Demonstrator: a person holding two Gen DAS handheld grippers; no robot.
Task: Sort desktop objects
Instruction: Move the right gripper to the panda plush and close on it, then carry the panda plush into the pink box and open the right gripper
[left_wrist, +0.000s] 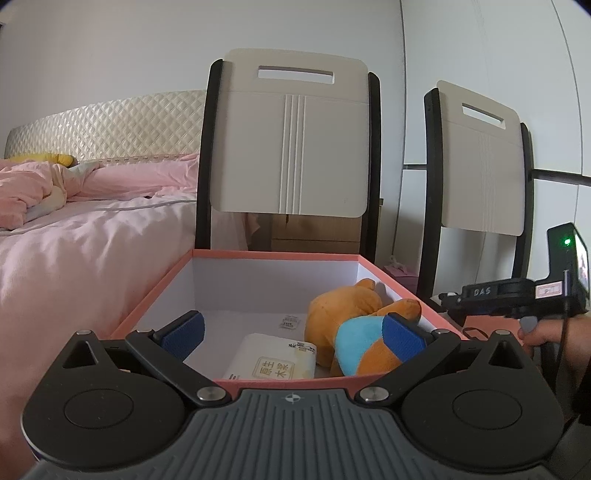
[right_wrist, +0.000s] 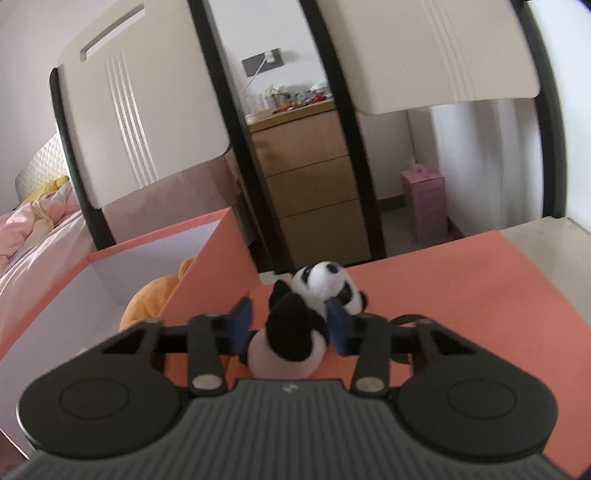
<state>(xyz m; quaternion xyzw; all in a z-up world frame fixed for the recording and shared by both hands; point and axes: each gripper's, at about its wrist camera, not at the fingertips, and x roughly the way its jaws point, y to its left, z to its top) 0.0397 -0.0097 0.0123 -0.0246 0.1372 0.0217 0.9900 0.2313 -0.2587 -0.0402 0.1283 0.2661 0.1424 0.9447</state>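
From my left gripper I look into the open box: the bear toy lies at its right side, the tissue pack left of it near the front wall. Two chairs stand behind the box, the bed to their left. My right gripper is right of the box over the flat lid, the panda toy between its fingers. A drawer cabinet stands behind the chairs.

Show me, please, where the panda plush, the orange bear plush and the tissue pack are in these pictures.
panda plush (right_wrist: 325, 284): right wrist view, on its white head.
orange bear plush (left_wrist: 340, 306): left wrist view, on its orange head, inside the box.
tissue pack (left_wrist: 273, 362): left wrist view, on its printed top face.
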